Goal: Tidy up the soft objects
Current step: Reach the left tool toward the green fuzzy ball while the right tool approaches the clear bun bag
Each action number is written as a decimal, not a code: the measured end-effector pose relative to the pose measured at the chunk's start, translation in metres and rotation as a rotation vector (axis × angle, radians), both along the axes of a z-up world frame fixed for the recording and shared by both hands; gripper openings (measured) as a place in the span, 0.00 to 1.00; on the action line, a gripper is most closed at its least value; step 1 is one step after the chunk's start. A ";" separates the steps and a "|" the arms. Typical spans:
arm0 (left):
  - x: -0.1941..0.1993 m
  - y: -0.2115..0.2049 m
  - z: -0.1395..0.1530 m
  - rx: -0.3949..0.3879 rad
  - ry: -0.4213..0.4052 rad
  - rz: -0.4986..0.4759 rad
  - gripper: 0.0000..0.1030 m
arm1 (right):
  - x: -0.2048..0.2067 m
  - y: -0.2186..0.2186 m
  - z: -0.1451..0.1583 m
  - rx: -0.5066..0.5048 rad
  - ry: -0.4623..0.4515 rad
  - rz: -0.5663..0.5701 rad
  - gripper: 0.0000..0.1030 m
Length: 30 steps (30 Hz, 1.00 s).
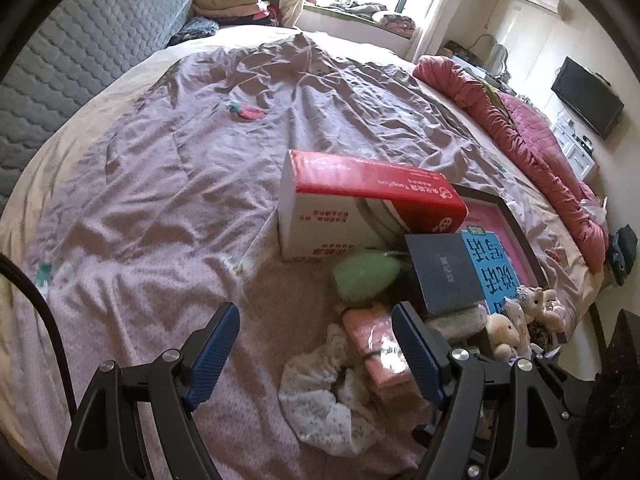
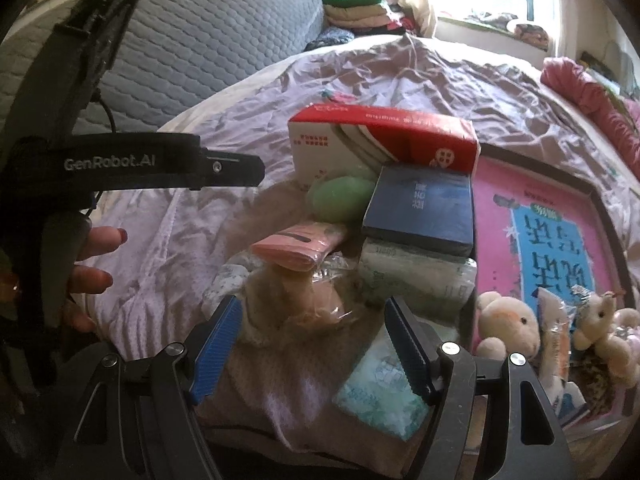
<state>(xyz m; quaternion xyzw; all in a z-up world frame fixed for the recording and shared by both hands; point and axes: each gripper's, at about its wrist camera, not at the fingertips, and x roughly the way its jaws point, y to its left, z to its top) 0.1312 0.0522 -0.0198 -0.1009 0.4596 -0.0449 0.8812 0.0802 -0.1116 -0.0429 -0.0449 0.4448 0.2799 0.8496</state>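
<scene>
The left gripper (image 1: 316, 322), jaws wide apart, hovers at the frame's bottom over the wrinkled bedsheet (image 1: 168, 152), with a floral scrunchie (image 1: 320, 396), pink packet (image 1: 380, 350) and green pouch (image 1: 366, 275) just right of centre.

"GenRobot.AI" – white print on black body of left gripper (image 2: 160, 162), left side of right wrist view. Red/white box (image 1: 360, 204), dark blue box (image 2: 420, 208) & pink book w/ blue panel (image 2: 552, 248) carry Chinese print – upside down, can't read it reliably.
</scene>
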 end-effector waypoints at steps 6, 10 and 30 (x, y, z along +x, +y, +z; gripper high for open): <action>0.018 -0.011 -0.008 0.012 -0.008 -0.068 0.76 | 0.012 0.001 -0.012 0.003 0.029 -0.012 0.73; 0.029 -0.015 -0.019 0.008 0.017 -0.099 0.76 | 0.015 0.004 -0.017 0.009 0.028 0.001 0.73; 0.069 -0.027 -0.051 -0.051 0.063 -0.195 0.76 | 0.023 0.009 -0.027 0.006 0.048 0.061 0.53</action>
